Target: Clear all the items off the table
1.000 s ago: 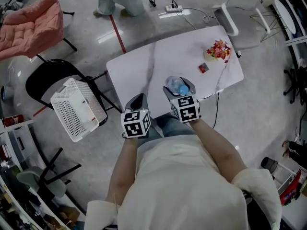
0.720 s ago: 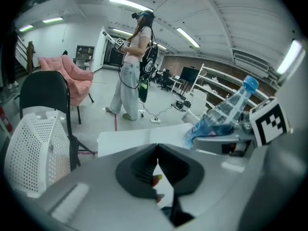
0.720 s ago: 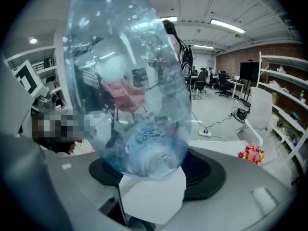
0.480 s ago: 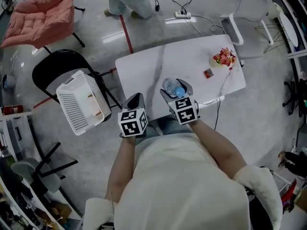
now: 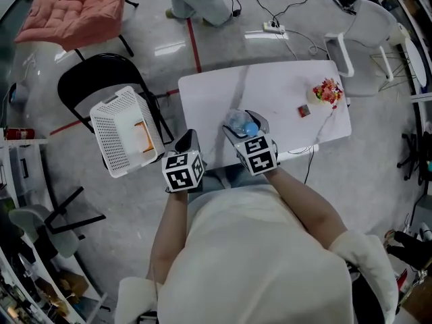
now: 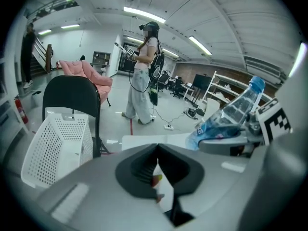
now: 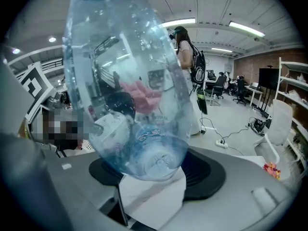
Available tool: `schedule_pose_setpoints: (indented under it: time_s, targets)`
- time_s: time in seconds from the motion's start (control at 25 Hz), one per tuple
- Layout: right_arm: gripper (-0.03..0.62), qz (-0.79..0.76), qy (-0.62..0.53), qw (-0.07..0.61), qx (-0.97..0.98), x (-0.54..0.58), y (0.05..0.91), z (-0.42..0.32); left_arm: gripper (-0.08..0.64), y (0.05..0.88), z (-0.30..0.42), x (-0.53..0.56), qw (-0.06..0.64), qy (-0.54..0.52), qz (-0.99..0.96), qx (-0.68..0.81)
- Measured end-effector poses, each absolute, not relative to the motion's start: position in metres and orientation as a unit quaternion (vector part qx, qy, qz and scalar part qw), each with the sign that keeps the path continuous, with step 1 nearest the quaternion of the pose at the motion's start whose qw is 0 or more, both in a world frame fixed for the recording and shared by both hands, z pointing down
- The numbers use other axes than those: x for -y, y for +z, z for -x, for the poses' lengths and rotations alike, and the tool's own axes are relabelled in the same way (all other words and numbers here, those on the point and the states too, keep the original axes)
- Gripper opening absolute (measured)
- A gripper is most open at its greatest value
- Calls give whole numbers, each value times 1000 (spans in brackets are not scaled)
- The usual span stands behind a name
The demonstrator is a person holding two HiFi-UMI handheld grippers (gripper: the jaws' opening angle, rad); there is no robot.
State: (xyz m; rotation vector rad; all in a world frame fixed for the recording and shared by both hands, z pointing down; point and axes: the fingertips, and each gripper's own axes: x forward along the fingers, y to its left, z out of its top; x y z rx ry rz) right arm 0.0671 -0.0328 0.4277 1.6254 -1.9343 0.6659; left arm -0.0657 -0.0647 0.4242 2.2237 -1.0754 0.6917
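A clear plastic water bottle (image 5: 241, 121) with a blue cap is held in my right gripper (image 5: 244, 128), which is shut on it above the near edge of the white table (image 5: 270, 86). In the right gripper view the bottle (image 7: 130, 81) fills the frame, its base between the pads of the right gripper (image 7: 154, 174). My left gripper (image 5: 185, 142) is shut and holds nothing, by the table's near left corner. The left gripper view shows the left gripper (image 6: 157, 150) with its jaws together and the bottle (image 6: 231, 114) to its right. A colourful bunch (image 5: 327, 90) and a small red item (image 5: 305, 111) lie at the table's right end.
A white perforated basket (image 5: 115, 137) rests on a black chair (image 5: 88, 79) left of the table, also seen as the basket (image 6: 53, 148) in the left gripper view. A pink cushioned seat (image 5: 67, 9), a standing person (image 6: 144, 76), floor cables and a white chair (image 5: 364, 32) surround the table.
Both grippers have shifted left along the table's near edge towards the basket, the right one carrying the bottle. The left gripper now sits at the table's left corner.
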Motion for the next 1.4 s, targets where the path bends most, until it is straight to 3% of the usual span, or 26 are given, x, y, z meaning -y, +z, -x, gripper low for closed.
schedule_pose_setpoints:
  time_s: [1.4]
  targets:
    - [337,-476,220,283,803,88,432,137,9,422,261,78,322,212,-759,525]
